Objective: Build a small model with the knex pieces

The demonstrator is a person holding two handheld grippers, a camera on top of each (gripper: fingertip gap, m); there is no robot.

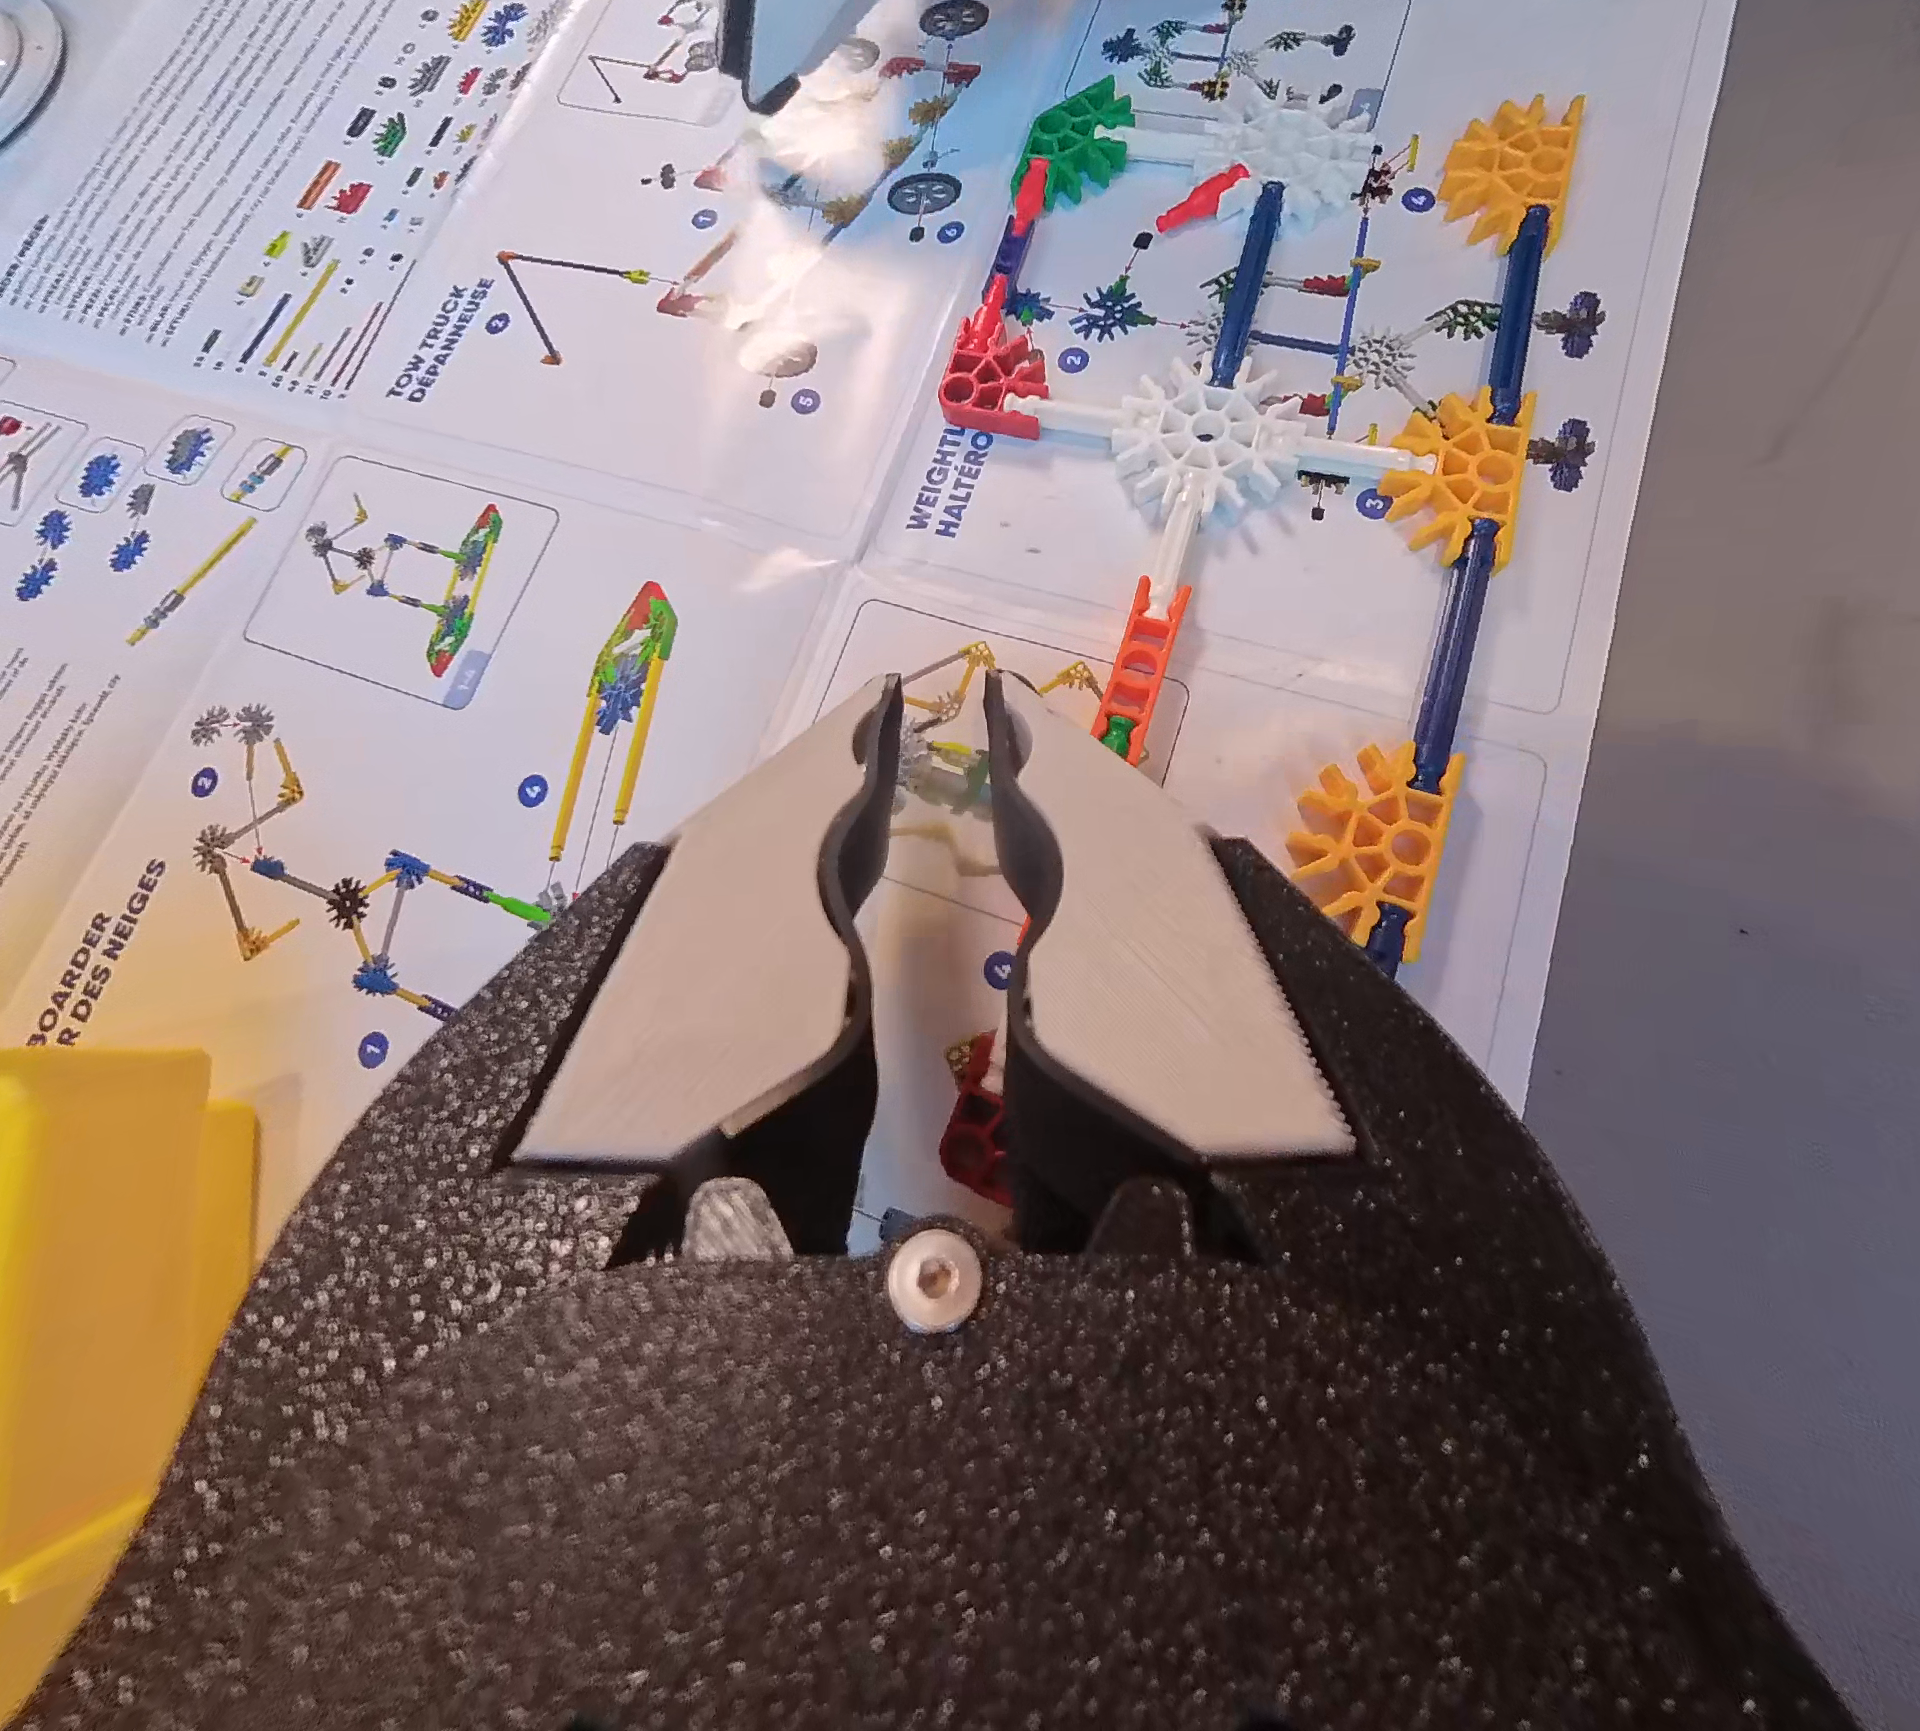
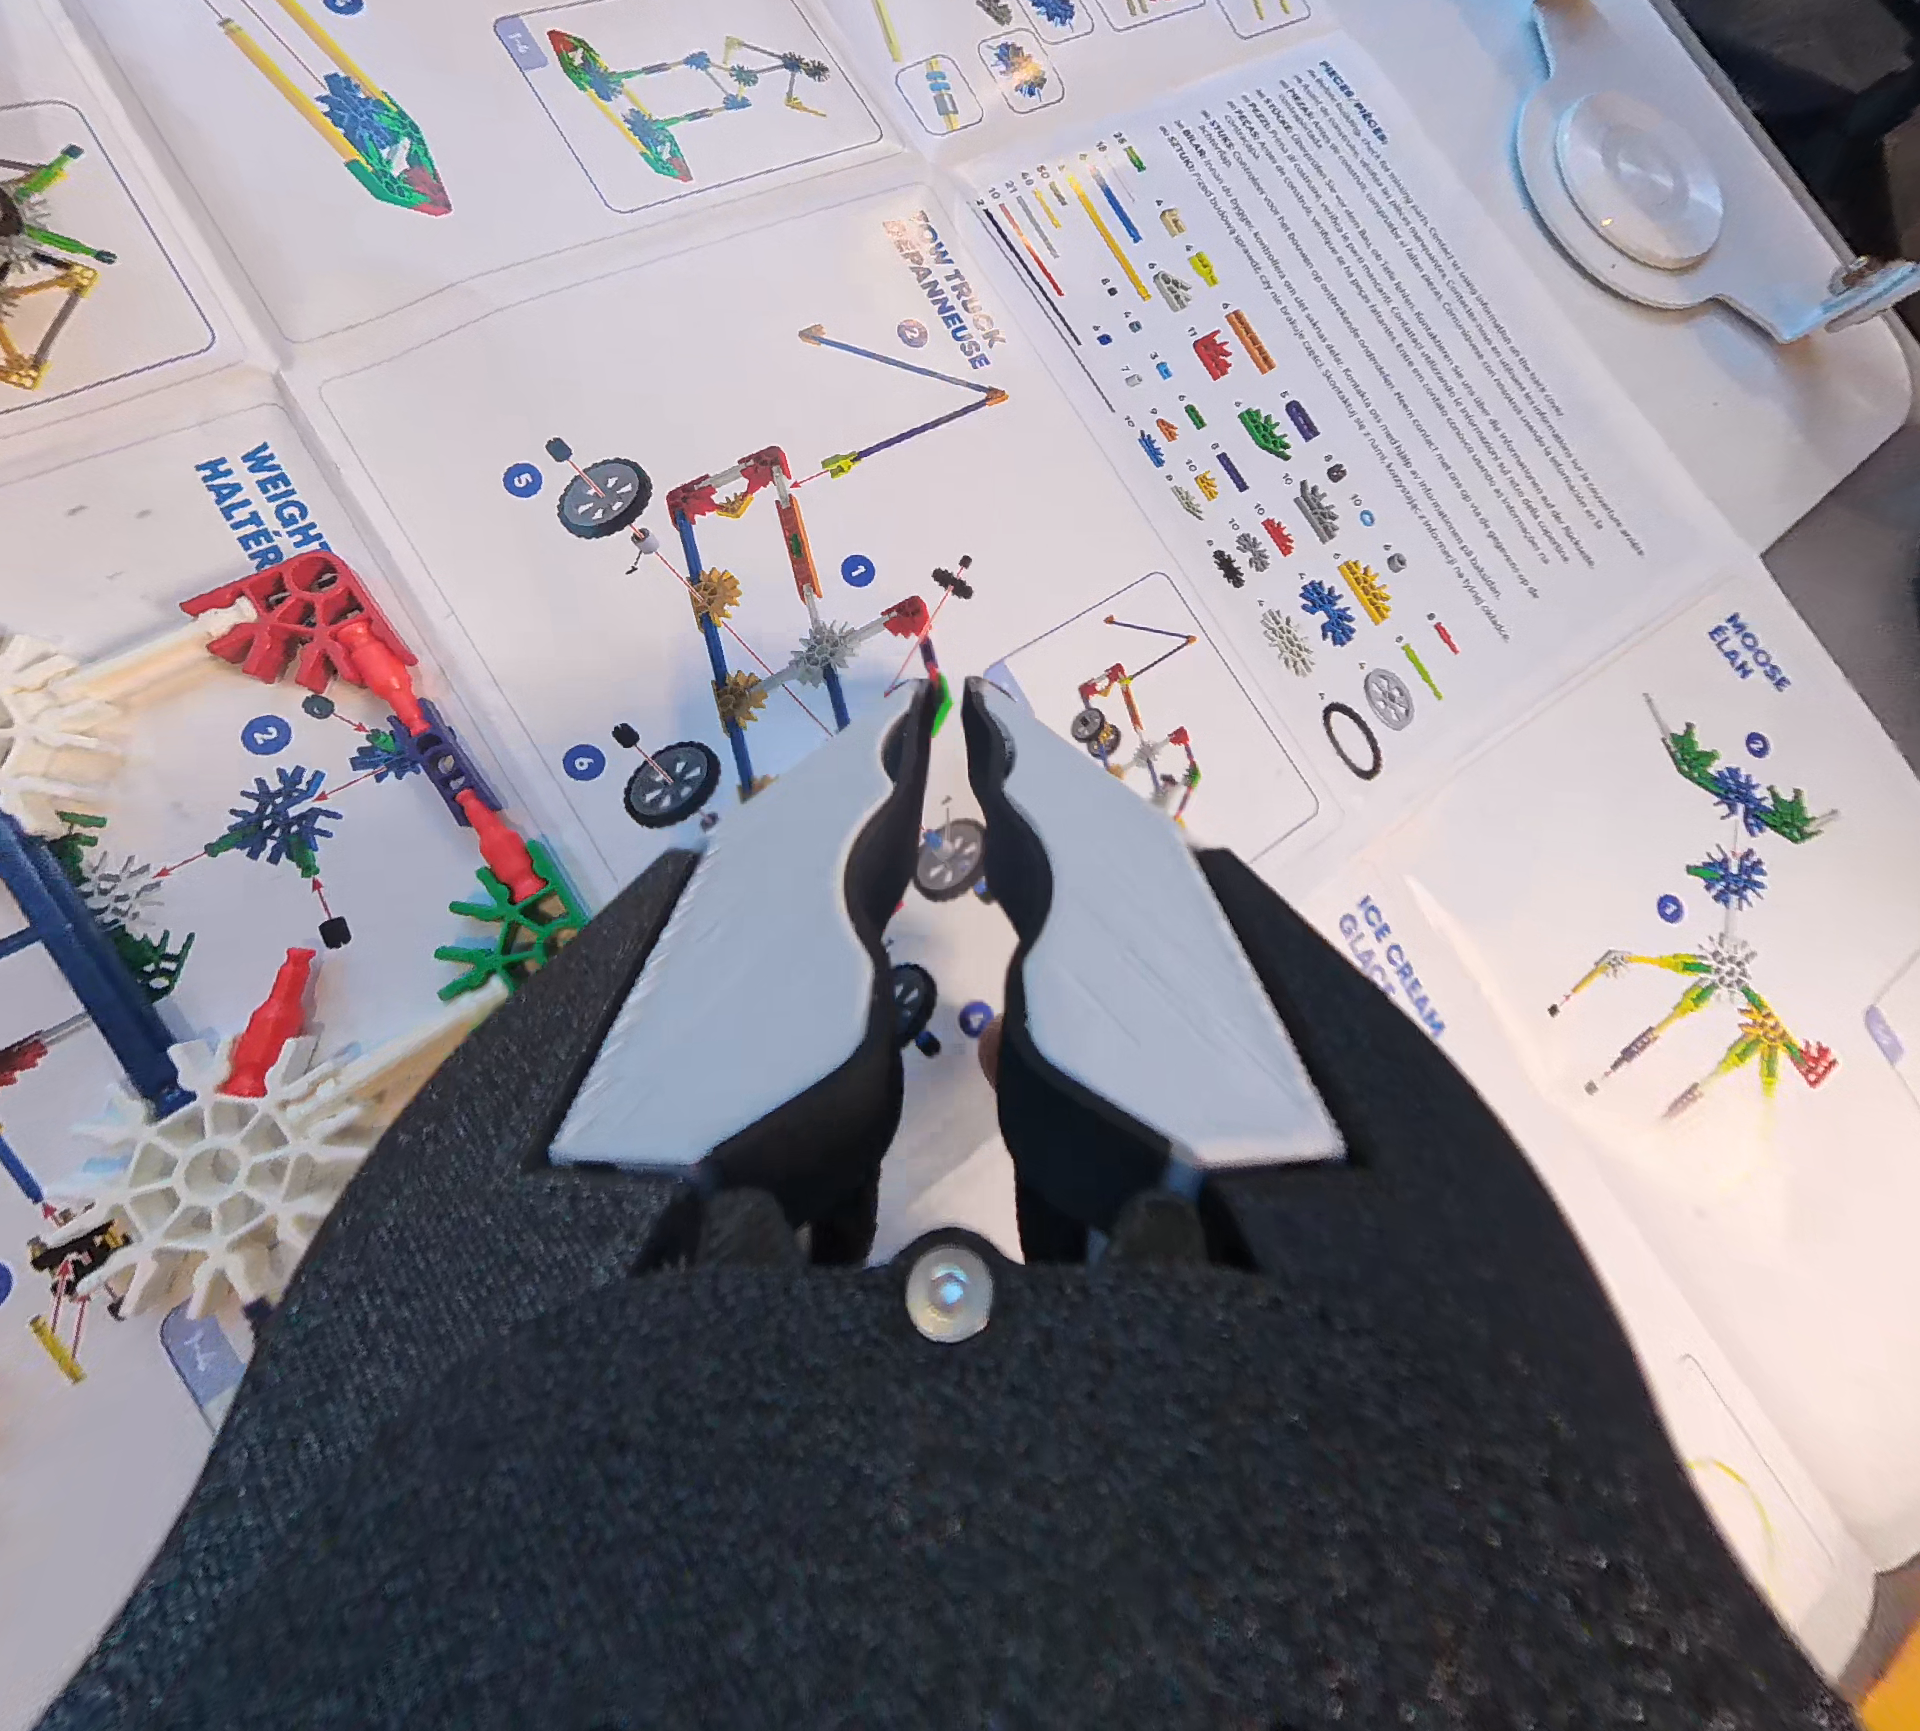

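Snap-together rod-and-connector frame [image 1: 1205, 434] lies flat on the unfolded instruction sheet [image 1: 623, 455], on the grey bench [image 1: 1766, 746].

Frame looks light, stiff plastic. The press-fit joints would likely pop if it were lifted by one end, so the best hold is on a blue rod [image 1: 1455, 642] or beside a hub. Left tongs [image 1: 940, 684] hover over the sheet just beside the frame's orange connector [image 1: 1143, 663], narrowly spread, nothing between them. Right tongs [image 2: 945, 694] sit over the sheet's printed diagrams with the frame off to one side, almost pressed together. There's a green sliver at the tips, and I can't tell if it's a pinched part or print. A red piece [image 1: 977, 1141] is half hidden under the left tongs. The yellow box [image 1: 104, 1214] and the white round mount [image 2: 1631, 195] are cut off, and the frame's near end is lost behind the tongs' body.
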